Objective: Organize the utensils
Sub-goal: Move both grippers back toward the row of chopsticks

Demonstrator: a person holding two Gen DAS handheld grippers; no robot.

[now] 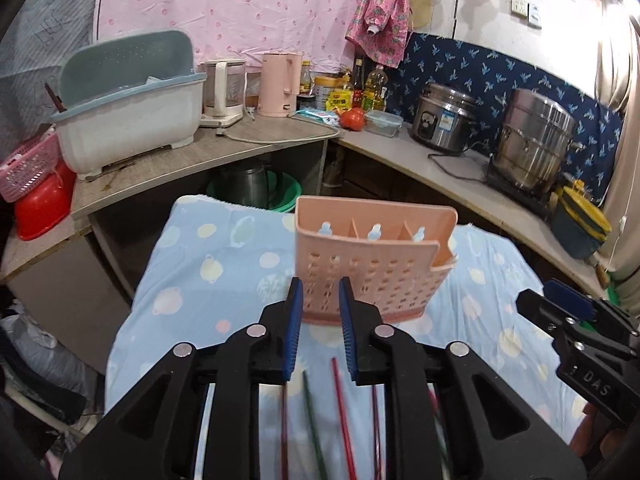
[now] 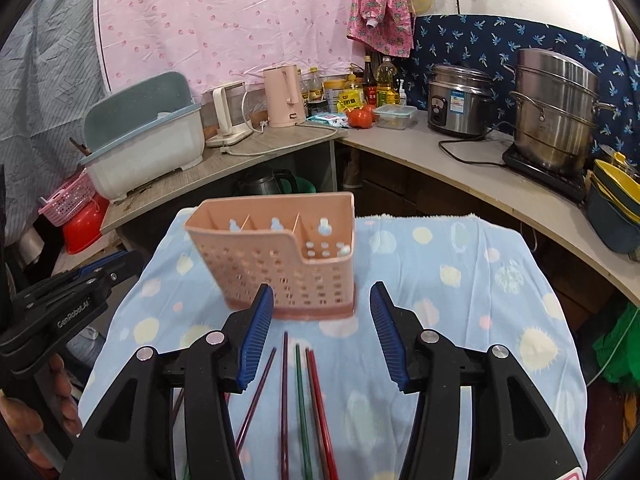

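- Pink perforated utensil holder [image 2: 276, 264] upright on a table draped in a blue spotted cloth [image 2: 460, 280], three compartments inside, all looking empty
- Just in front of the holder, flat on the cloth: a loose row of chopsticks [image 2: 298, 400] in red, green and dark purple, tips toward the holder's base, not touching it
- Left gripper [image 1: 320, 312] low before the holder, blue pads a narrow gap apart, nothing between them; chopsticks below and behind the fingertips
- Right gripper [image 2: 322, 312] before the holder as well, to its right in the left wrist view, jaws moderately wide, gripping nothing; chopsticks on the cloth under the gap
- A hand [image 2: 36, 412] at the left edge of the right wrist view, around the left gripper's handle
- Behind the holder, a corner counter [image 2: 460, 168] with a dish bin [image 2: 148, 148], a pink kettle [image 2: 282, 96], a rice cooker [image 2: 460, 100] and a stacked steel steamer [image 2: 556, 108]
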